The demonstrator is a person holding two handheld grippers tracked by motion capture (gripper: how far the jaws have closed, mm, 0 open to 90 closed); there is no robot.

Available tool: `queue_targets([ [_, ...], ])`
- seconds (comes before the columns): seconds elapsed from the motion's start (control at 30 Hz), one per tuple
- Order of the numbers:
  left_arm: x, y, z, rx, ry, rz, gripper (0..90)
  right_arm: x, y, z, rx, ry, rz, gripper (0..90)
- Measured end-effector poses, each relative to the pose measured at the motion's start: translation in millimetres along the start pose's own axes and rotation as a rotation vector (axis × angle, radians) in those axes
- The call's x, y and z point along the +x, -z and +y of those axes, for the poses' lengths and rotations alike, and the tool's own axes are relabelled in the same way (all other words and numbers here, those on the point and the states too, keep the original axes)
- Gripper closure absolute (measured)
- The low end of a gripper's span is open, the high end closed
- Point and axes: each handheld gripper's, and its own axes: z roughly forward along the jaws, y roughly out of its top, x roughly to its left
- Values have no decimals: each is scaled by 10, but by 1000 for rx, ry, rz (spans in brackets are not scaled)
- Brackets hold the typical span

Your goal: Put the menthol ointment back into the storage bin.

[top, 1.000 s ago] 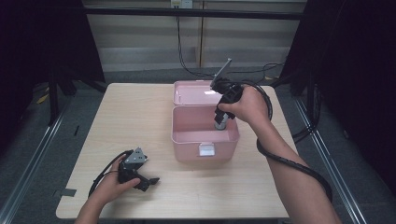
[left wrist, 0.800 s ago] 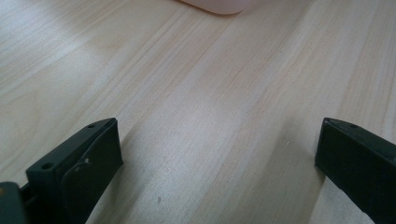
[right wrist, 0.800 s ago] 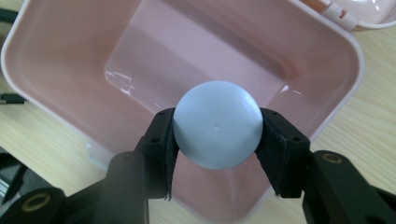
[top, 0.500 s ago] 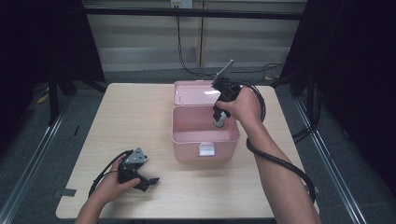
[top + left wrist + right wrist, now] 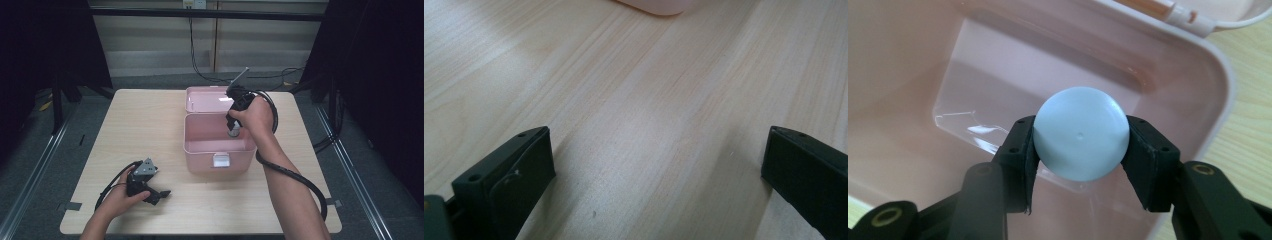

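Dark curtains and a grey floor surround a pale wooden tabletop (image 5: 150, 120), on which an open pink box (image 5: 195, 142) is set with its lid (image 5: 205, 99) folded back. The right gripper (image 5: 233, 129) is held inside the box, its jaws closed on a pale blue round object (image 5: 1081, 140), seen from above as a disc over the box floor. Since a second ago the hand has been lowered slightly and the forearm drawn nearer the box; the object is judged to be at the point of being set down or lifted out. The left gripper (image 5: 159, 194) is rested on the tabletop near the front-left corner, jaws spread wide with nothing between them.
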Motion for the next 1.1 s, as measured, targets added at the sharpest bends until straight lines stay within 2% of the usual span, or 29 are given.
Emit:
queue_targets([
  [0.43, -1, -1, 0, -1, 1, 0, 0, 13, -201, 74, 14, -63, -17, 502],
  [0.5, 0, 1, 0, 1, 0, 1, 0, 3, -241, 80, 12, -73, -38, 502],
  [0.6, 0, 0, 0, 1, 0, 1, 0, -31, -273, 84, 10, -93, -36, 502],
  [1.1, -1, -1, 0, -1, 1, 1, 0, -55, -443, 108, 1, -114, -55, 502],
])
